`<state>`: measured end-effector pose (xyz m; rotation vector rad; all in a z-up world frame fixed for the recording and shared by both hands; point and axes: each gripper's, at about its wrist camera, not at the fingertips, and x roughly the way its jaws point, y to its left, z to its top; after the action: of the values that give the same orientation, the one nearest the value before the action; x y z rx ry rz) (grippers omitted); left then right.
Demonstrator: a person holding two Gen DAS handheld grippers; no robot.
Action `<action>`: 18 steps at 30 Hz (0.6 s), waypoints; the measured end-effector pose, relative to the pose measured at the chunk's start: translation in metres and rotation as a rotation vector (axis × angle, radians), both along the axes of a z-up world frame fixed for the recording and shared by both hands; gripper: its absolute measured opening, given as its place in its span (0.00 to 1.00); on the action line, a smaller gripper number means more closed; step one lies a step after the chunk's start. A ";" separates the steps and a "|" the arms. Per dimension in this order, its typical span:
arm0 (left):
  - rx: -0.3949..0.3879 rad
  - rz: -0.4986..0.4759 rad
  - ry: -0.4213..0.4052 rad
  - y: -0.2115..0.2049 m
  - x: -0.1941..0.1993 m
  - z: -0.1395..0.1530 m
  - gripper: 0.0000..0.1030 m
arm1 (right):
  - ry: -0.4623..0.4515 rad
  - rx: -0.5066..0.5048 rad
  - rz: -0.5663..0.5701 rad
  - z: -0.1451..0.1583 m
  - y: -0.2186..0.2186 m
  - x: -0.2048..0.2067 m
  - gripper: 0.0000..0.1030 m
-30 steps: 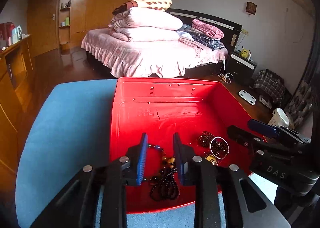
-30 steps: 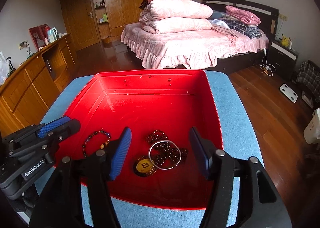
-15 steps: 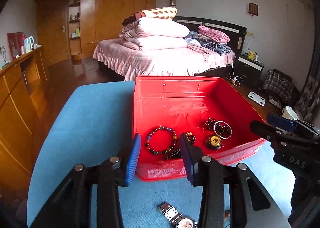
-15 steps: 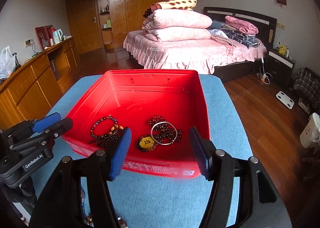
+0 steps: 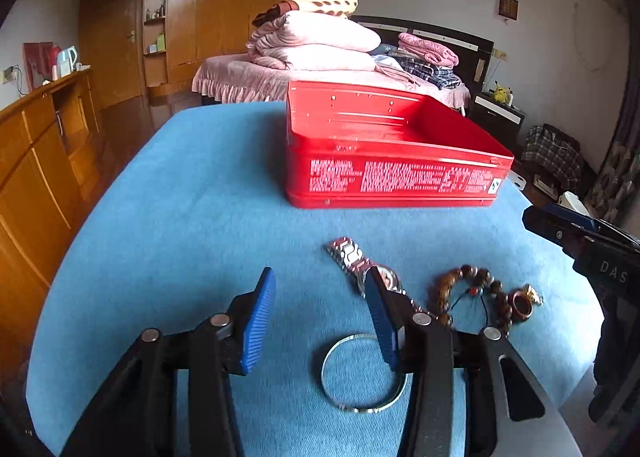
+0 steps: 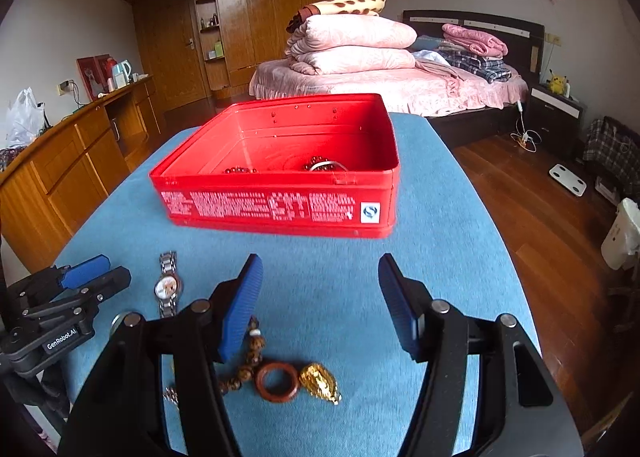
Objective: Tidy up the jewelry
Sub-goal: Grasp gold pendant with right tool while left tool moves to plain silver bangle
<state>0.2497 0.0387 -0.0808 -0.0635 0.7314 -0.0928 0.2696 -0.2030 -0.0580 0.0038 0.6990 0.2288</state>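
Note:
A red tin box (image 5: pixel 396 173) (image 6: pixel 280 205) stands on the blue table top; bead bracelets (image 6: pixel 320 165) show inside it. In front of it lie a silver watch (image 5: pixel 352 261) (image 6: pixel 168 287), a silver bangle (image 5: pixel 362 373), a brown bead bracelet (image 5: pixel 468 289) (image 6: pixel 250 353), a brown ring (image 5: pixel 522 303) (image 6: pixel 277 377) and a gold charm (image 6: pixel 320 381). My left gripper (image 5: pixel 320 321) is open and empty above the bangle and watch. My right gripper (image 6: pixel 320 309) is open and empty above the ring and charm.
The blue cloth (image 5: pixel 192 197) covers the table; its edges fall away left and right. A wooden cabinet (image 5: pixel 36 161) stands to the left. A bed with pink bedding (image 6: pixel 380 77) is behind the box.
Both grippers have pulled back and down from over the box to the near side of the table. The loose jewelry in front of the box has come into view. Both stay open.

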 end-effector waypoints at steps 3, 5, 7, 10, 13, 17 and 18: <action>0.002 0.001 0.005 0.001 -0.013 -0.008 0.61 | 0.034 0.021 0.001 -0.015 -0.009 -0.013 0.57; 0.011 -0.001 -0.002 0.001 -0.022 -0.012 0.63 | 0.047 0.018 0.001 -0.023 -0.014 -0.022 0.57; 0.014 -0.002 0.001 0.000 -0.027 -0.016 0.64 | 0.057 0.018 -0.002 -0.031 -0.019 -0.030 0.57; 0.017 -0.016 0.006 -0.004 -0.036 -0.023 0.67 | 0.074 0.020 -0.001 -0.040 -0.026 -0.038 0.57; 0.065 -0.012 -0.020 -0.009 -0.043 -0.024 0.68 | 0.065 0.002 0.006 -0.043 -0.028 -0.044 0.55; 0.061 -0.007 -0.020 -0.010 -0.044 -0.026 0.69 | 0.058 -0.022 0.018 -0.045 -0.025 -0.047 0.52; 0.060 -0.006 -0.020 -0.010 -0.045 -0.026 0.69 | 0.057 -0.023 0.029 -0.044 -0.024 -0.047 0.49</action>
<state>0.2047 0.0292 -0.1071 -0.0027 0.7138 -0.0773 0.2226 -0.2270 -0.1024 -0.0217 0.7583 0.2488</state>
